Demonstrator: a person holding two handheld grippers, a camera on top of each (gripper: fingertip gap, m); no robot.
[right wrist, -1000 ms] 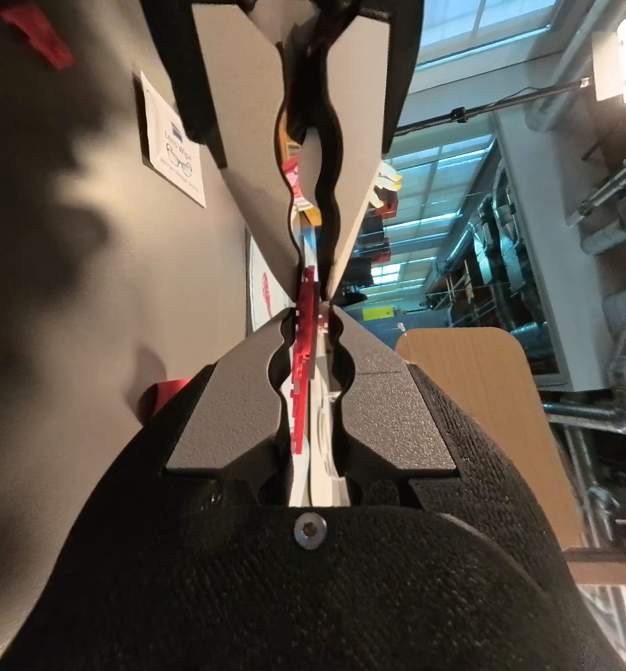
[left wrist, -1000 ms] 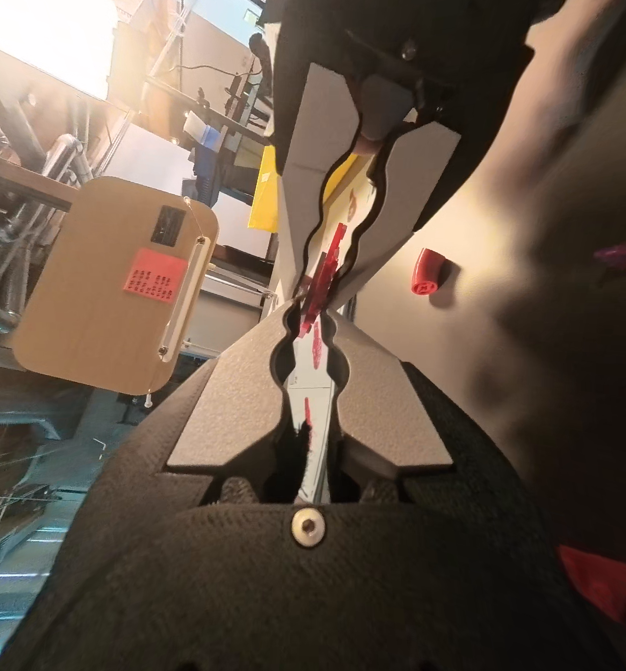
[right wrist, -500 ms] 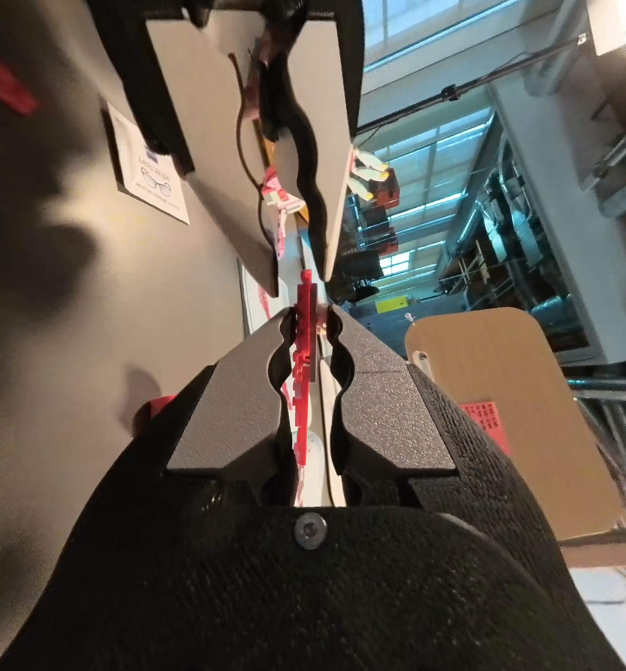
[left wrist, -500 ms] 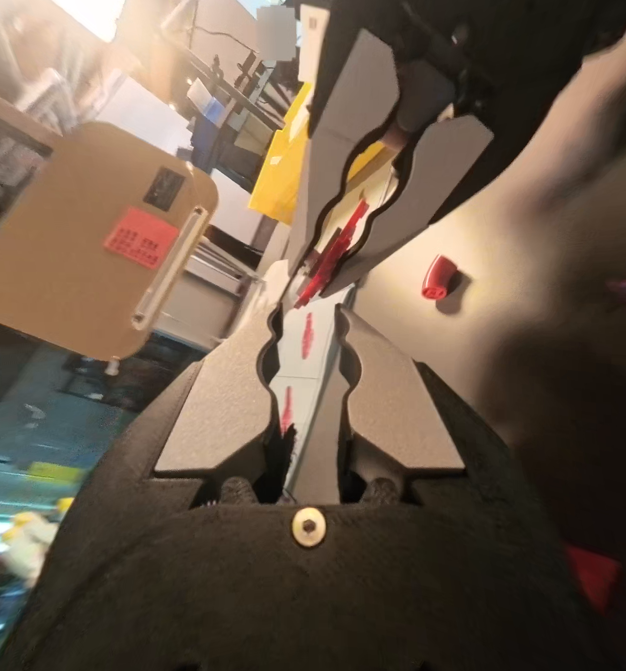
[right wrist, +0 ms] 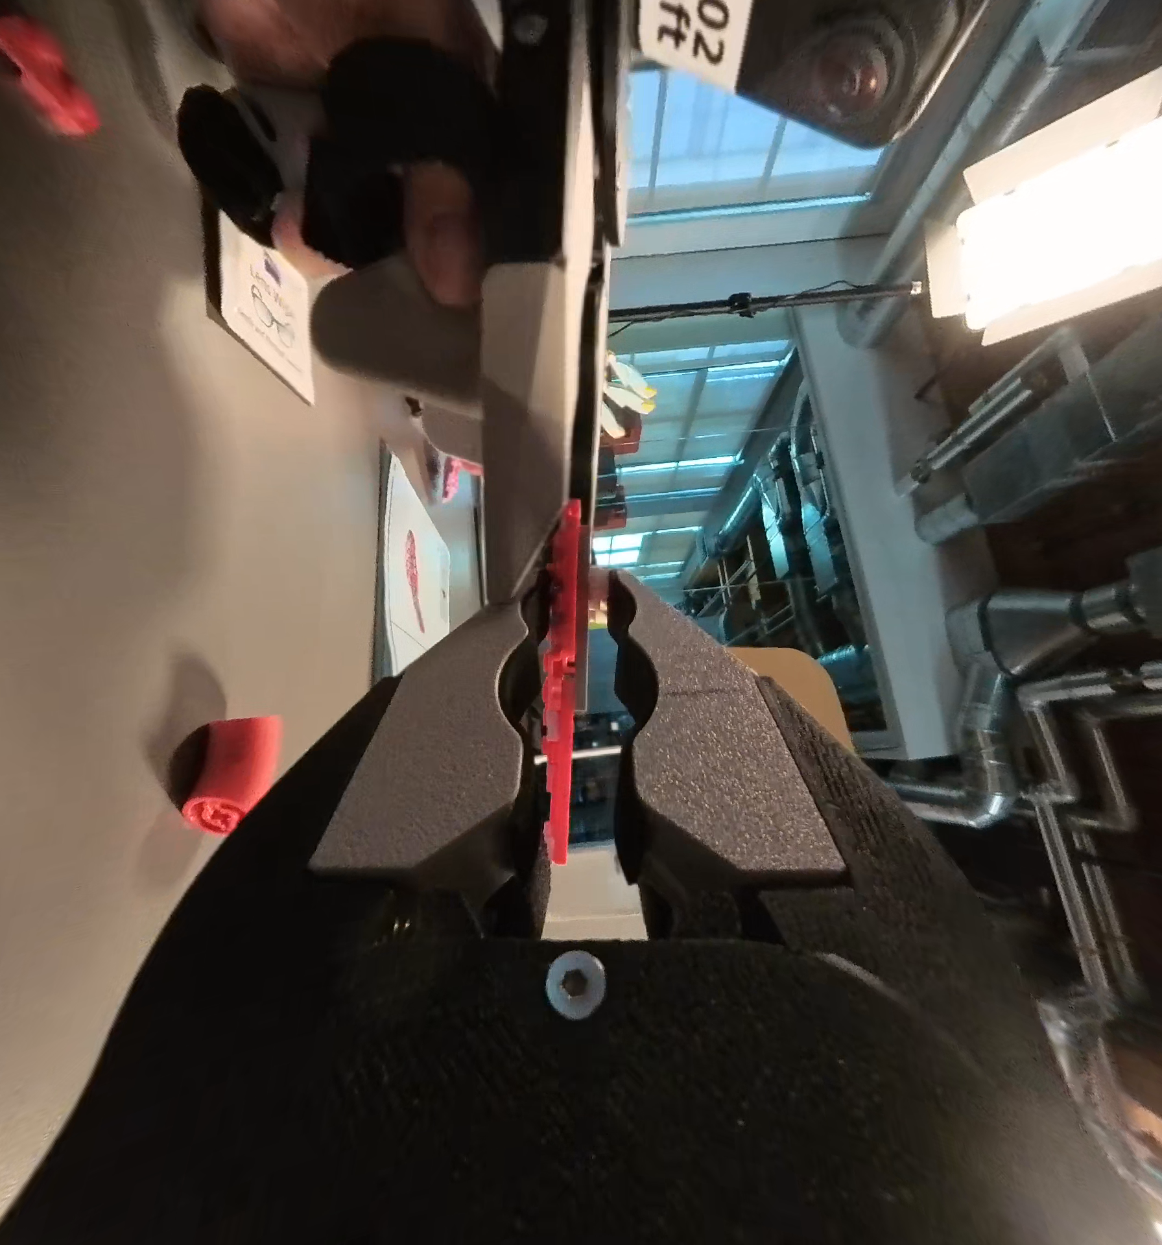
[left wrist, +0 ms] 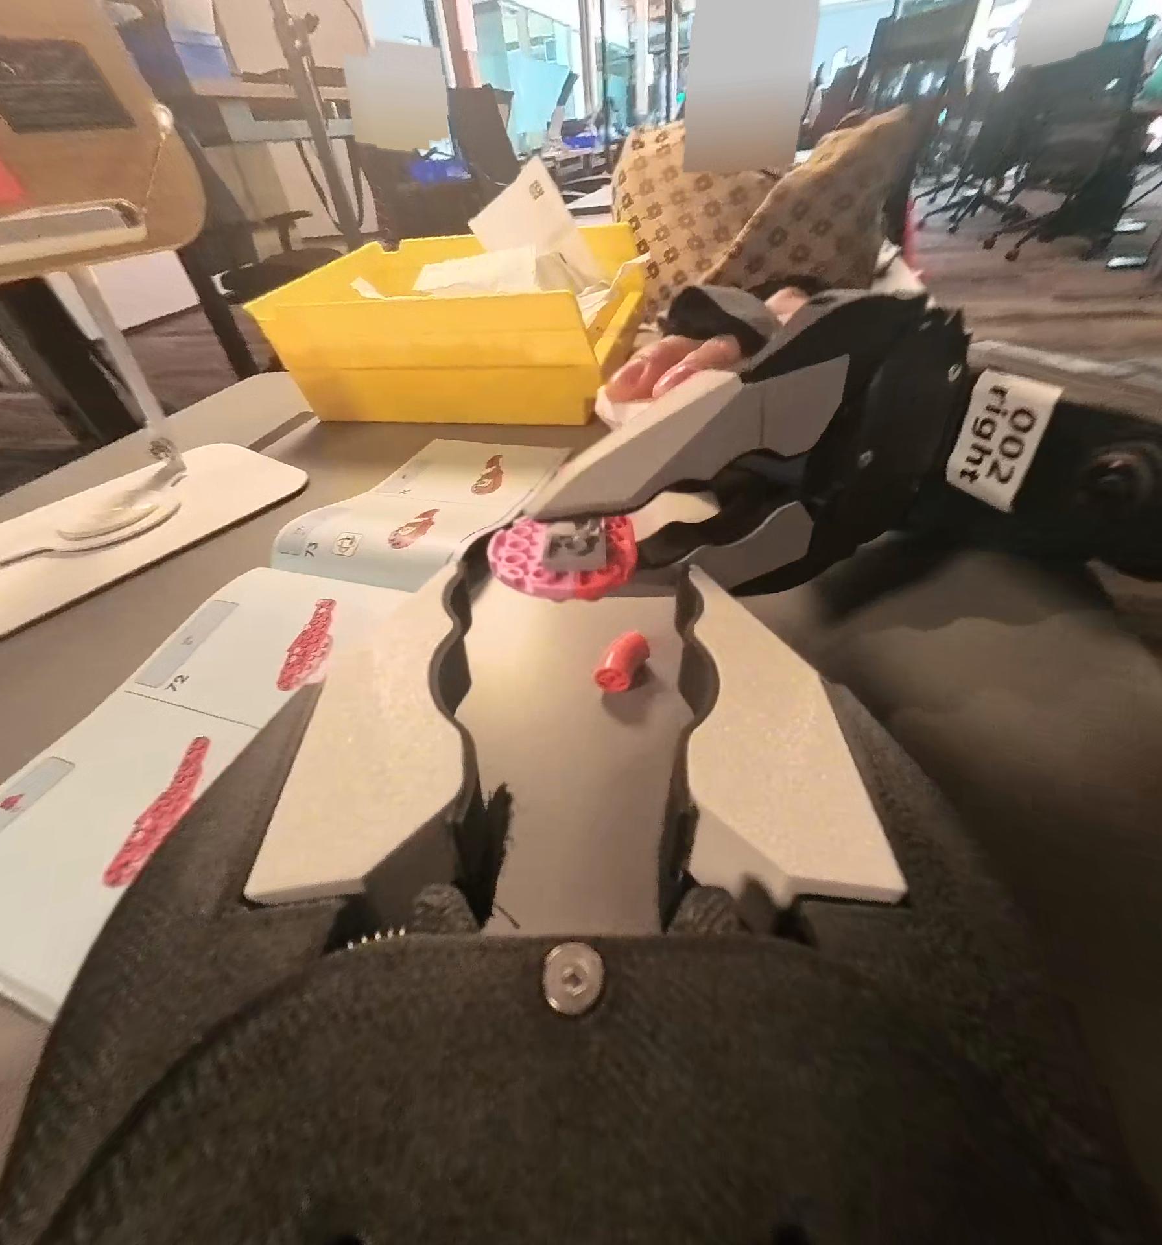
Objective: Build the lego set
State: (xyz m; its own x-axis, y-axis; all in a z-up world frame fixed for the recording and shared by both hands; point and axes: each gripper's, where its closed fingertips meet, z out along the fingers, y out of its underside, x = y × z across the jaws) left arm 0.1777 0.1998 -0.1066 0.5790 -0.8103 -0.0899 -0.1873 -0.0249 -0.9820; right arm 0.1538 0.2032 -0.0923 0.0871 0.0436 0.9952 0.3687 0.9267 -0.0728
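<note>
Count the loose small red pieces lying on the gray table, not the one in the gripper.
2: a red cylinder piece on the table between the open left gripper's fingers, and a blurred red piece farther along the table, top left of the right wrist view. Others may be hidden.

The fingers (left wrist: 390, 707) are grainy matt grey plastic on a rough black textured body. The tabletop (left wrist: 969, 674) is smooth matt grey. The yellow bin (left wrist: 430, 350) is glossy plastic holding crumpled paper. The instruction booklet (left wrist: 93, 808) is smooth paper. The studded disc (left wrist: 531, 566) is pink and red plastic.
</note>
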